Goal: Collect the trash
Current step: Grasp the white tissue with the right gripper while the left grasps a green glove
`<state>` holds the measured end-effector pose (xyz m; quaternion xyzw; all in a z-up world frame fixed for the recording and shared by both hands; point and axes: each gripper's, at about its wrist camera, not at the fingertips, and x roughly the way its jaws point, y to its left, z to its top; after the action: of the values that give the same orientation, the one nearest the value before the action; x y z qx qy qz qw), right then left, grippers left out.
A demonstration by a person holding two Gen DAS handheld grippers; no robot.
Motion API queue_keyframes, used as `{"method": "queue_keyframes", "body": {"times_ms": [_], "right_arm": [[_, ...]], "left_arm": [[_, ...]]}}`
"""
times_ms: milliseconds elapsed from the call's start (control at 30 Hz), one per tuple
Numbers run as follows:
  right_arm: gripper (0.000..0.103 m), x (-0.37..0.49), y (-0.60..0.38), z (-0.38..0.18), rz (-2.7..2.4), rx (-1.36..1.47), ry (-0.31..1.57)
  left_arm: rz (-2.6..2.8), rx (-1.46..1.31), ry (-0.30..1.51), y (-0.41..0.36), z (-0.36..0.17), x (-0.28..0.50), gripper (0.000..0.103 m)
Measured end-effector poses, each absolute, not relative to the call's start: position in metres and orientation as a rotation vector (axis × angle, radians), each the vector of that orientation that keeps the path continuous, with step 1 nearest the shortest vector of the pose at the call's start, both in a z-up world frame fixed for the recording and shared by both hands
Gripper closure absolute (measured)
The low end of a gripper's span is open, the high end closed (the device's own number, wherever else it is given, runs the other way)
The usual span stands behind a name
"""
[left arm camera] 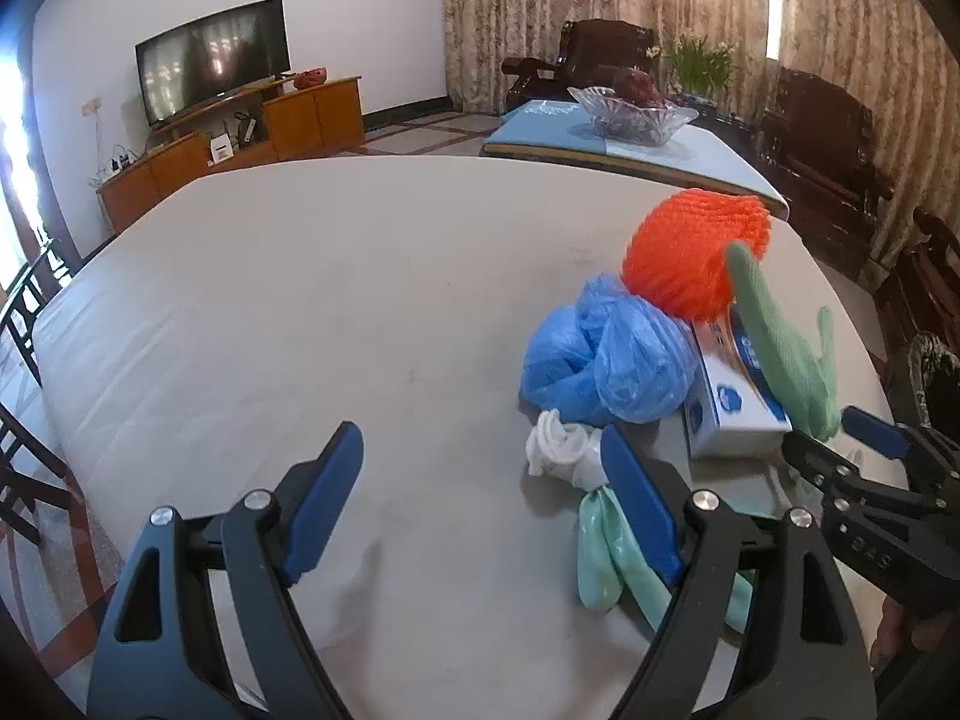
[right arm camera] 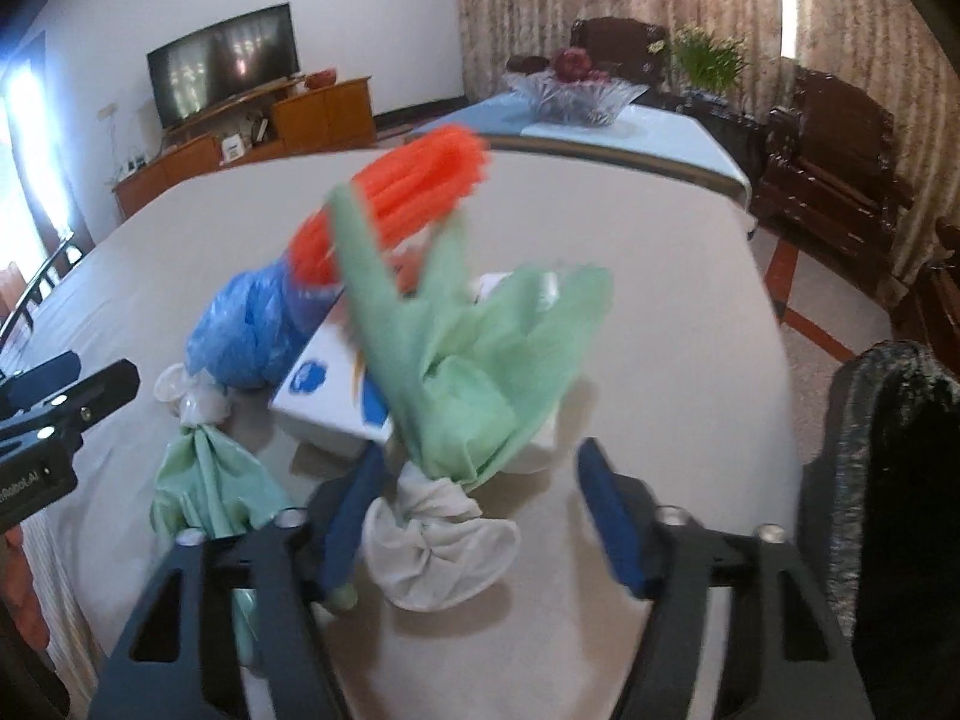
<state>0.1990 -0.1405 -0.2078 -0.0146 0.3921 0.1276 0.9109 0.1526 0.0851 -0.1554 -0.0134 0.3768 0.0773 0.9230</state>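
Note:
A heap of trash lies on the white table (left arm camera: 300,312): a crumpled blue plastic bag (left arm camera: 606,354), an orange foam net (left arm camera: 696,252), a white and blue box (left arm camera: 732,408), and a small white and green tied bag (left arm camera: 570,462). My left gripper (left arm camera: 480,504) stands open just left of the heap with only bare table between its fingers. My right gripper (right arm camera: 480,516) is open around a green bag with a white knotted end (right arm camera: 438,546). Its left finger is against the bag and its right finger is apart from it. The bag's green tails (right arm camera: 474,360) stick upward and are blurred.
A second table (left arm camera: 690,150) with a blue cloth and a glass bowl (left arm camera: 636,114) stands behind. Dark wooden chairs (left arm camera: 828,144) line the curtained right side. At the far left are a TV (left arm camera: 210,66) and a low cabinet (left arm camera: 240,144). A dark sleeve (right arm camera: 888,450) fills the right edge.

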Motion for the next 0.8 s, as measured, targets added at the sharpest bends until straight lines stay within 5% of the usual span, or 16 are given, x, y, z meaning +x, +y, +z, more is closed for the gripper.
{"method": "queue_keyframes", "body": {"times_ms": [100, 167, 567, 700, 800], "right_arm": [[0.054, 0.197, -0.140, -0.210, 0.281, -0.026, 0.810], [0.070, 0.196, -0.142, -0.211, 0.289, -0.028, 0.811], [0.072, 0.176, -0.164, -0.196, 0.268, -0.017, 0.772], [0.072, 0.176, -0.168, -0.193, 0.266, 0.001, 0.771], [0.072, 0.174, -0.170, -0.188, 0.269, 0.005, 0.763]], "left_arm": [[0.151, -0.030, 0.785, 0.082, -0.160, 0.152, 0.024], [0.145, -0.028, 0.792, 0.078, -0.163, 0.153, 0.024], [0.086, -0.032, 0.845, 0.052, -0.185, 0.168, 0.024], [0.038, -0.075, 0.880, 0.049, -0.194, 0.176, 0.052], [0.043, -0.075, 0.881, 0.046, -0.196, 0.175, 0.060]]}}
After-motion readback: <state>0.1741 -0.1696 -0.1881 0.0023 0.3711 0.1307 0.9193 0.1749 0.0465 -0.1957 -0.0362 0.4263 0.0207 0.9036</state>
